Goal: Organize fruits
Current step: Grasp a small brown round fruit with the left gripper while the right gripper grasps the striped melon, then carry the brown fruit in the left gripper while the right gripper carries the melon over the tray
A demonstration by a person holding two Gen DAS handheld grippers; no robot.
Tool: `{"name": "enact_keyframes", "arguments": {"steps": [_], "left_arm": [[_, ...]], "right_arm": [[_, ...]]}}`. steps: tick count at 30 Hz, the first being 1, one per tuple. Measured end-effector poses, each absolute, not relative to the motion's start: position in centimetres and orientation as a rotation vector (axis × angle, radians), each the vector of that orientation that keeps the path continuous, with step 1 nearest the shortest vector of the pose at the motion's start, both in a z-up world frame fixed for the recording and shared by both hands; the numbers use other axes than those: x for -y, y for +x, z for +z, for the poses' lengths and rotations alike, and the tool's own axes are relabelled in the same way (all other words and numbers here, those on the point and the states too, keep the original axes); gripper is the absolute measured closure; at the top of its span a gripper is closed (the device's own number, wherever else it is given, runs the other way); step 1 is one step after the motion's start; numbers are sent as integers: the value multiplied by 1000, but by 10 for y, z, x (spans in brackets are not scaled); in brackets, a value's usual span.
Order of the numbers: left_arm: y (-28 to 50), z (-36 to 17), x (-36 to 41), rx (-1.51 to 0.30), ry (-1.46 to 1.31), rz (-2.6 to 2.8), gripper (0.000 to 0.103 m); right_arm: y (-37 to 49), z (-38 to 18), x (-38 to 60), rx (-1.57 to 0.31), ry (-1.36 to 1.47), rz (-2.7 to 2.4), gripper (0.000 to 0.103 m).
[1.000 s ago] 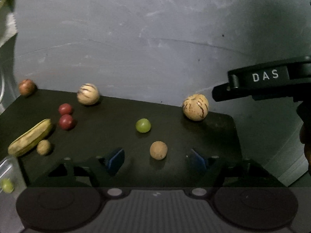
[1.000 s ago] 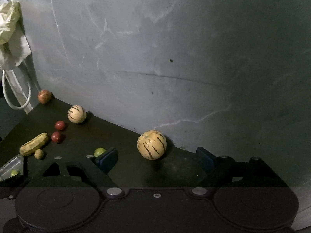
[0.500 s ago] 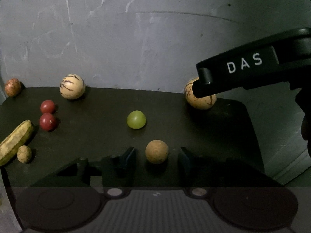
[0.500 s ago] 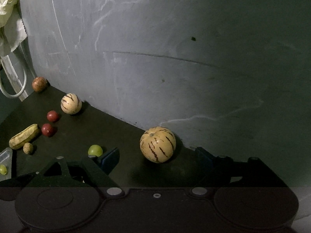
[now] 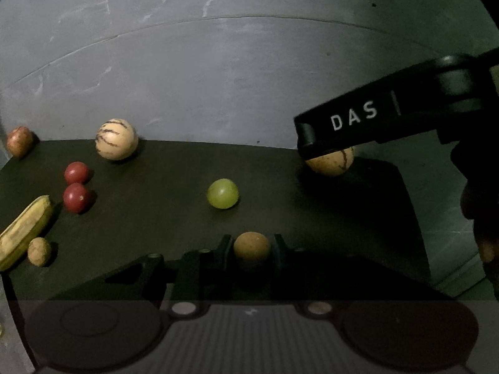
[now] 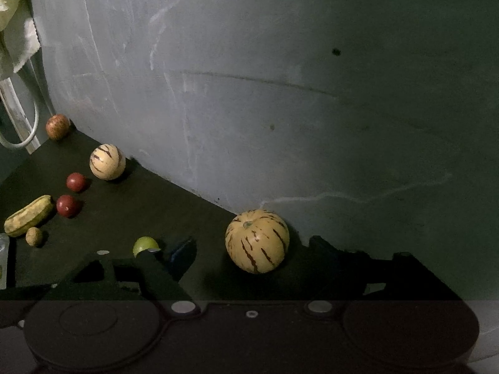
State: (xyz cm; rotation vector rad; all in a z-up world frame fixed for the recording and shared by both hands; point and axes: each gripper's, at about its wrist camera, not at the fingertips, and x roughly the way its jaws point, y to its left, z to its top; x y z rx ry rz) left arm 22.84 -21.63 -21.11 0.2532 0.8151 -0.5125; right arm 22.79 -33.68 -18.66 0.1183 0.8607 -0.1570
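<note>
Dark mat (image 5: 162,218) against grey wall (image 5: 249,78).

Both grippers are matte black, each with two round discs and silver screws on its body. The right gripper (image 5: 368,131) bears white letters "DAS". Its fingers carry blue pads (image 6: 182,251).

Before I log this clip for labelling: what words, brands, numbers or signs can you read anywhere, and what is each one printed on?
"DAS": white capitals on the black side of the right tongs, seen from the left wrist camera.
No other text shows: none on the fruits, the dark mat or the grey wall.
</note>
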Motion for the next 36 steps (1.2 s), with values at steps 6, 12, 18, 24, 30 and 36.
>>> {"name": "enact_keyframes", "arguments": {"steps": [6,12,18,24,30,36], "left_arm": [[229,-210,206,-819,233,-494,75],[230,-207,200,-819,212,-486,75],[231,-201,188,-821,158,-457,75],[230,-182,170,-799,99,-416,75],[223,-156,139,-765,26,-350,75],[205,-128,100,-723,-26,-255,75]], "right_arm": [[242,-200,338,-885,109,-173,32],[248,-207,337,-911,82,-173,50],[235,-198,335,-899,96,-120,51],[212,-172,320,-860,105,-67,51],[199,-137,296,-807,101,5,51],[190,-103,271,-743,86,93,51]]}}
